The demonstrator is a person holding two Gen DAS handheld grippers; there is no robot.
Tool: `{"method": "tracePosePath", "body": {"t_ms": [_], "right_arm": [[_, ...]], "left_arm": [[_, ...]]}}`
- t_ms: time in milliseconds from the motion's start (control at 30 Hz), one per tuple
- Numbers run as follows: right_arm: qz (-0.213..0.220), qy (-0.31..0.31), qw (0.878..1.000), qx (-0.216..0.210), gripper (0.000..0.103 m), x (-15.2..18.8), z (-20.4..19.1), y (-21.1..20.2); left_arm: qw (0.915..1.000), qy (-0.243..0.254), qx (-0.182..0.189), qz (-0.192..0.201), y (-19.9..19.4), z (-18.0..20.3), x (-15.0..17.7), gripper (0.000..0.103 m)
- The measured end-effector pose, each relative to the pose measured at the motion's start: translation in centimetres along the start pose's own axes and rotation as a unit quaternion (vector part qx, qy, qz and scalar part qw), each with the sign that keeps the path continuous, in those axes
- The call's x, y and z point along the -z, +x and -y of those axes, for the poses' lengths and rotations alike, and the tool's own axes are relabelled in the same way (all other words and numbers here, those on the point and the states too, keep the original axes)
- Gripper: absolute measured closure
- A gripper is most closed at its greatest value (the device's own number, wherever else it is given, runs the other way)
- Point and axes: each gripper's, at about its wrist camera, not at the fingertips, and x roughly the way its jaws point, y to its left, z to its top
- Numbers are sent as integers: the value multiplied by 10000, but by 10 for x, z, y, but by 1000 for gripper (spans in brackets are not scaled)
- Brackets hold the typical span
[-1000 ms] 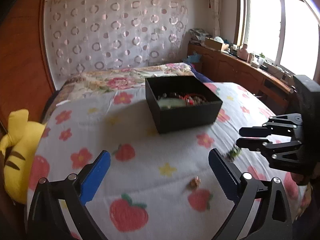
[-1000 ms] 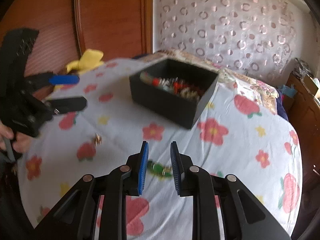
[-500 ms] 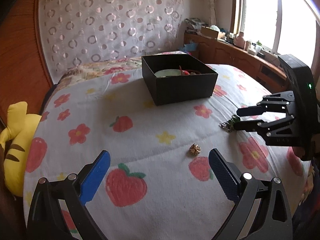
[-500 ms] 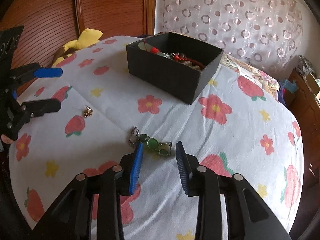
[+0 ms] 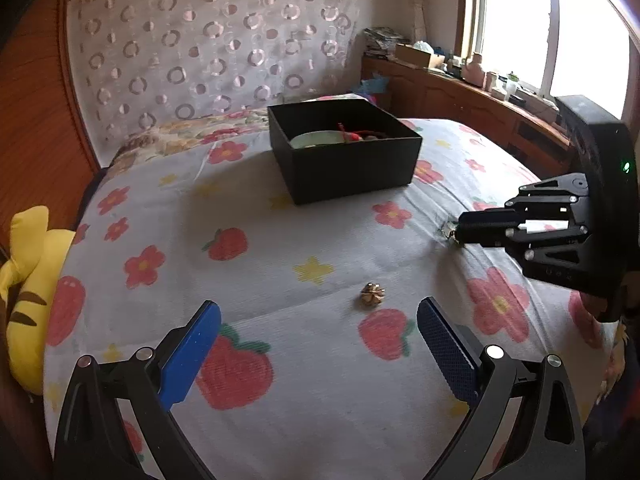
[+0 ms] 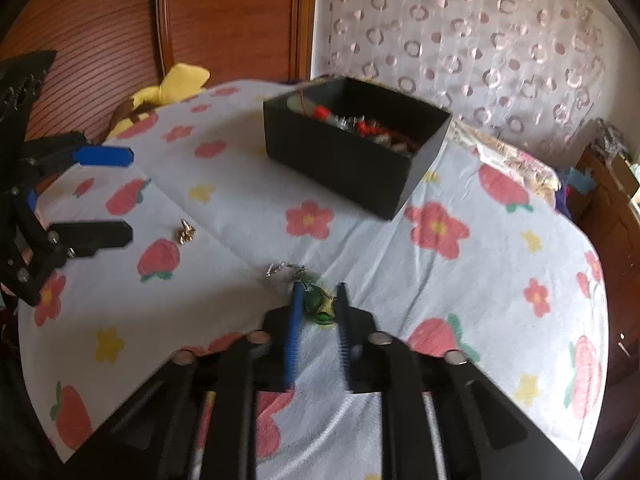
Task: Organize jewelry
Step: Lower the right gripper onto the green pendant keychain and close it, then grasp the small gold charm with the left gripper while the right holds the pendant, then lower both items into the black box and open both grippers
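A black open box (image 5: 344, 152) with jewelry inside sits on the bed; it also shows in the right wrist view (image 6: 356, 144). A small gold piece (image 5: 372, 294) lies on the sheet just ahead of my open left gripper (image 5: 316, 340), nearer its right finger; it also shows in the right wrist view (image 6: 185, 233). A green-stone bracelet with a silver chain (image 6: 316, 300) lies between the narrowly open fingers of my right gripper (image 6: 318, 304), low on the sheet. From the left wrist view the right gripper (image 5: 464, 230) hides most of the bracelet.
The bed has a white sheet (image 5: 280, 240) with strawberries and flowers. A yellow plush toy (image 5: 28, 280) lies at the left edge by the wooden headboard (image 6: 224, 20). A wooden ledge with bottles (image 5: 480, 84) runs under the window at right.
My right gripper has come down and forward, so the green bracelet now lies between its fingers, which have narrowed. My left gripper has edged closer to the gold piece.
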Motion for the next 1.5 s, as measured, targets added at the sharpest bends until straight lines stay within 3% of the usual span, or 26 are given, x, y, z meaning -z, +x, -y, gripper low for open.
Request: {"method": "tracePosePath", "body": {"t_ms": [233, 500, 533, 700, 1000, 1067, 1500], "right_arm": [[6, -87, 9999, 55, 98, 0, 1, -3], [299, -78, 9995, 46, 98, -5, 1, -24], [328, -87, 9994, 39, 98, -6, 1, -26], [480, -104, 9988, 35, 98, -9, -2, -39], [476, -87, 9988, 40, 98, -9, -3, -41], [475, -77, 9988, 44, 98, -8, -3, -42], [650, -44, 9978, 108, 98, -21, 1, -48]], "left_arm": [[10000, 35, 28, -69, 3, 5, 0, 8], [9998, 34, 141, -133, 8, 11, 0, 9], [9998, 33, 168, -134, 8, 11, 0, 12], [9992, 39, 276, -279, 17, 15, -4, 54], [9988, 176, 283, -356, 27, 24, -6, 96], [9988, 234, 320, -300, 24, 26, -6, 100], [9996, 168, 227, 73, 3, 21, -27, 100]]}}
